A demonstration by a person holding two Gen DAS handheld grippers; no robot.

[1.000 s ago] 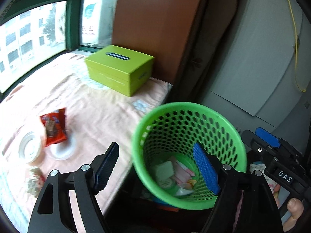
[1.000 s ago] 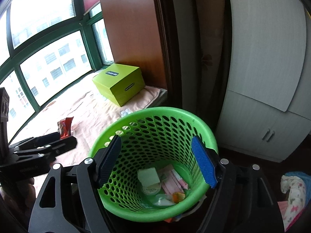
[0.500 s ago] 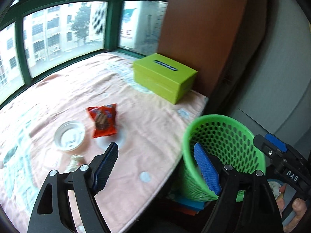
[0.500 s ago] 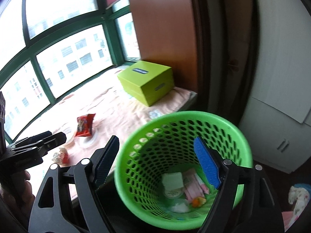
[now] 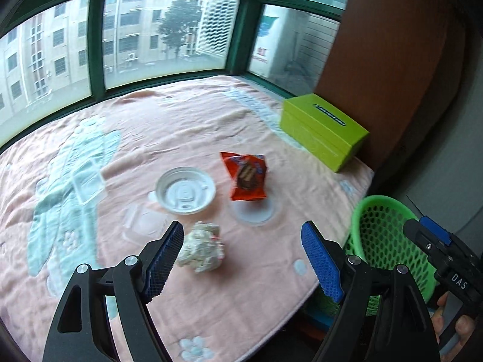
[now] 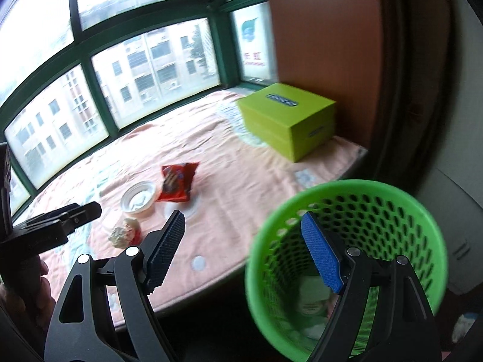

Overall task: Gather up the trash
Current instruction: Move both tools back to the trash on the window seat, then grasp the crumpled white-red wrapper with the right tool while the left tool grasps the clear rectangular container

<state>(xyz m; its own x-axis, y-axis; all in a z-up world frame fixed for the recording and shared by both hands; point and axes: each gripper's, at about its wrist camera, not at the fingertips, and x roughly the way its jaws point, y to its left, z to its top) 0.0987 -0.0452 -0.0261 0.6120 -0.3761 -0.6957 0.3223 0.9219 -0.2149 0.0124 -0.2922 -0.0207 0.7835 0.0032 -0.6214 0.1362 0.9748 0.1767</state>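
Left to right across the blanket (image 5: 151, 138):

- Clear tray (image 5: 87, 181), flat and hard to see against the pile. I may skip it or pinch blanket with it.
- White lid (image 5: 185, 190), lying flat beside a second clear piece nearer me. Low edge, so pads could slide over it.
- Paper wad (image 5: 201, 251), nearest the left gripper (image 5: 241, 256), whose fingers stand wide with nothing between them. The wad sits just ahead of the left pad, off centre, so closing now could nudge it away.
- Red wrapper (image 5: 248, 176) on a thin disc. Slick foil, so it may slip.
- Green box (image 5: 324, 131), not trash, I judge.
- Bin (image 6: 347, 250), off the blanket's right edge, already holding scraps. Right gripper (image 6: 243, 250) is spread wide and empty above the bin's near rim; it could knock the rim and tip the bin.
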